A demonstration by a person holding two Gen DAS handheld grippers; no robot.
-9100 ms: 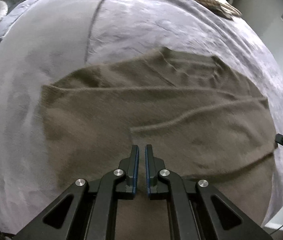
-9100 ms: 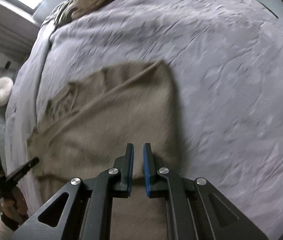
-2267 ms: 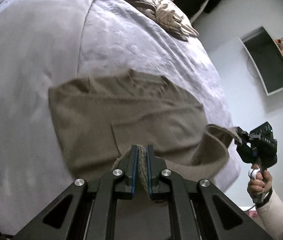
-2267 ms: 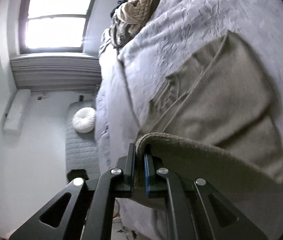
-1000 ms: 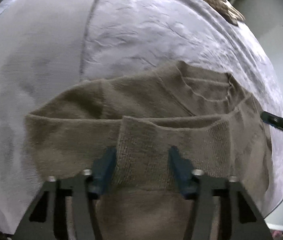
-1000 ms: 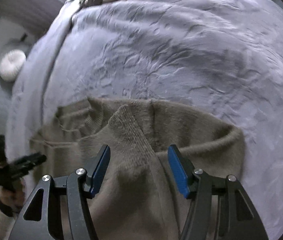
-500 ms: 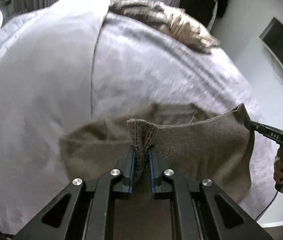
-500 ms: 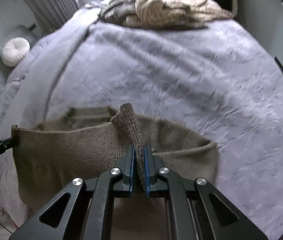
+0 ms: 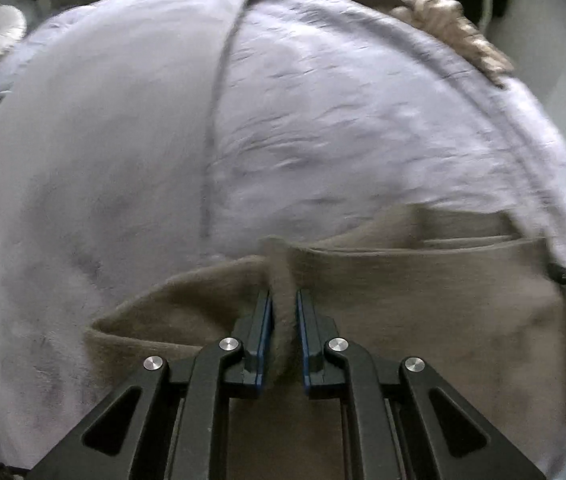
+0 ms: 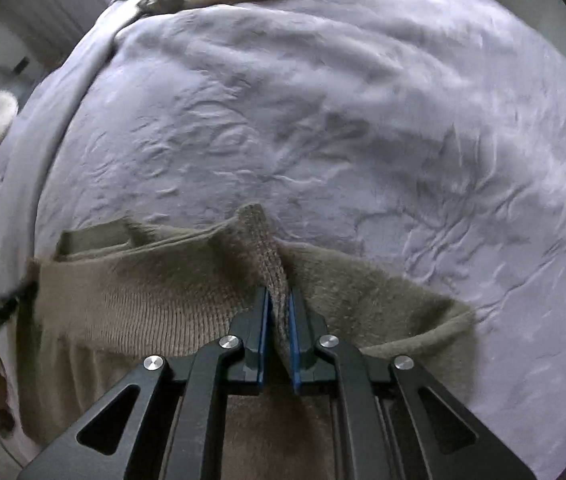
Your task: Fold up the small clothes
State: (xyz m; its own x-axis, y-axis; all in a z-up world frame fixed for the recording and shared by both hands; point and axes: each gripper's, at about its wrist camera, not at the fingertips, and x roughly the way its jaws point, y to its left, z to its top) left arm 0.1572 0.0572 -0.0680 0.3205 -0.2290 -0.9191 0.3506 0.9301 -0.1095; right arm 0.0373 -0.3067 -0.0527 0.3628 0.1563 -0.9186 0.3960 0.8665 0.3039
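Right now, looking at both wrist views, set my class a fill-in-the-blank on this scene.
1. Both grippers are shut on the ____ sweater.
2. The sweater lies on a lilac ____.
3. The left gripper and right gripper each pinch a ____ of knit.
Missing words: brown; bedspread; fold

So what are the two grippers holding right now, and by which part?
Both hold the brown knit sweater by its ribbed edge: the left gripper and the right gripper each pinch a raised fold of it.
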